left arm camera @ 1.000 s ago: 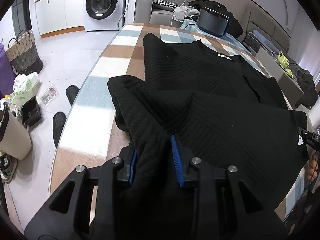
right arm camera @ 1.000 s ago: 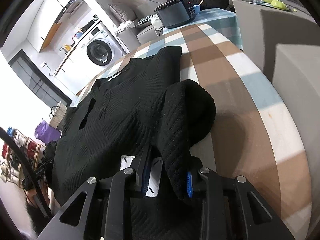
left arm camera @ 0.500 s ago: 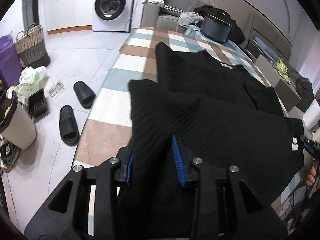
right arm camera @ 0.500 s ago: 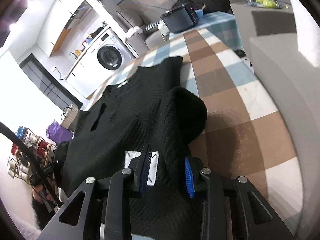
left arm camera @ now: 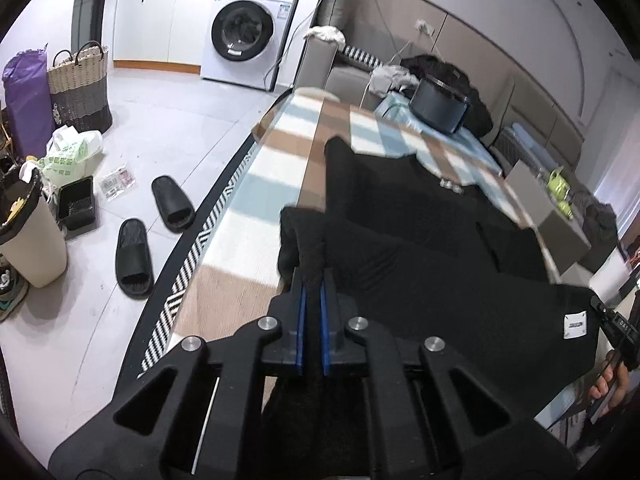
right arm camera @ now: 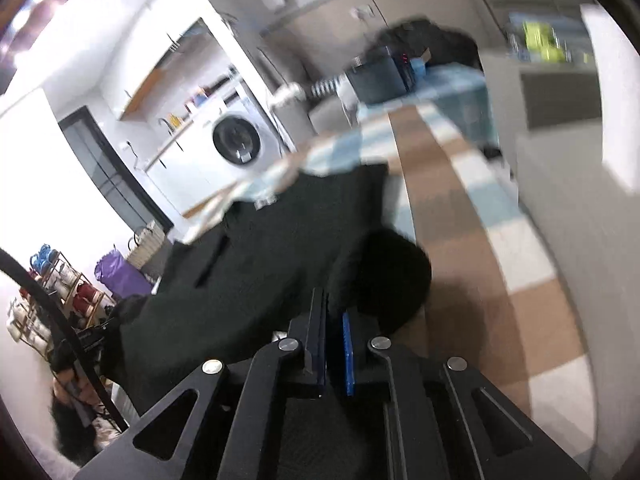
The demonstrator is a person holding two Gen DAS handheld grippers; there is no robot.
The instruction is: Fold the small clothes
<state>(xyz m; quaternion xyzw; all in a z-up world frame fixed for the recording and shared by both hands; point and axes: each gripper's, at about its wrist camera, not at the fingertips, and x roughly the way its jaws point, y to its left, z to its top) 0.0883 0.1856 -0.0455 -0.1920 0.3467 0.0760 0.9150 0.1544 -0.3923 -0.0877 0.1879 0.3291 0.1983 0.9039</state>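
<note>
A black ribbed knit sweater (left arm camera: 420,248) lies spread on a table with a brown, white and blue checked cloth (left arm camera: 256,184). My left gripper (left arm camera: 312,284) is shut on the sweater's near hem at its left corner, cloth pinched between the blue pads. My right gripper (right arm camera: 331,320) is shut on the near hem at the other corner; the sweater (right arm camera: 280,248) stretches away from it, lifted off the near table edge. A white label (left arm camera: 575,325) shows on the hem near the right gripper. The right wrist view is motion-blurred.
A dark box-shaped appliance (left arm camera: 438,106) sits at the table's far end. Grey boxes (left arm camera: 548,208) stand along the right side. On the floor to the left are black slippers (left arm camera: 134,256), a bin (left arm camera: 28,232), a woven basket (left arm camera: 80,88) and a washing machine (left arm camera: 244,36).
Both grippers have closed on the hem, which they straddled open before. Both have pulled back and up, drawing the sweater's near edge toward me off the table.
</note>
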